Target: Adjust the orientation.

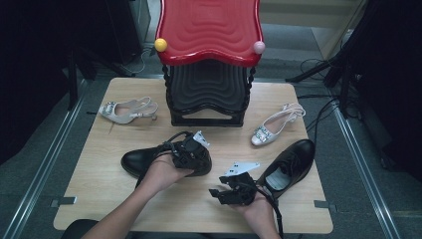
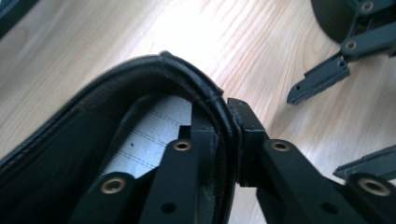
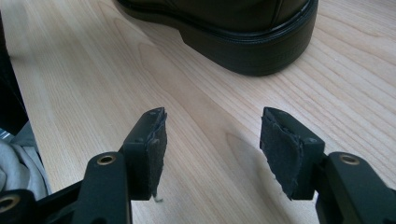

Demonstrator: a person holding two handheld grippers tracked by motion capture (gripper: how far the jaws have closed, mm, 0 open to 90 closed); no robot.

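Note:
Two black leather shoes lie on the wooden table (image 1: 99, 189). My left gripper (image 1: 186, 152) is shut on the heel rim of the left black shoe (image 1: 142, 162). In the left gripper view one jaw sits inside the shoe (image 2: 70, 135) and the other outside, with my left gripper (image 2: 229, 121) pinching the collar. My right gripper (image 1: 219, 194) is open and holds nothing, low over the table's front between the two shoes. It faces the heel of a black shoe (image 3: 247, 42), with bare wood between the pads of my right gripper (image 3: 212, 140). The right black shoe (image 1: 293, 159) lies beside that hand.
A red stool (image 1: 209, 27) stacked on black ones stands at the table's back middle. One silver heeled sandal (image 1: 127, 110) lies at the back left and another silver sandal (image 1: 273, 127) at the right. Cables run over the floor to the right.

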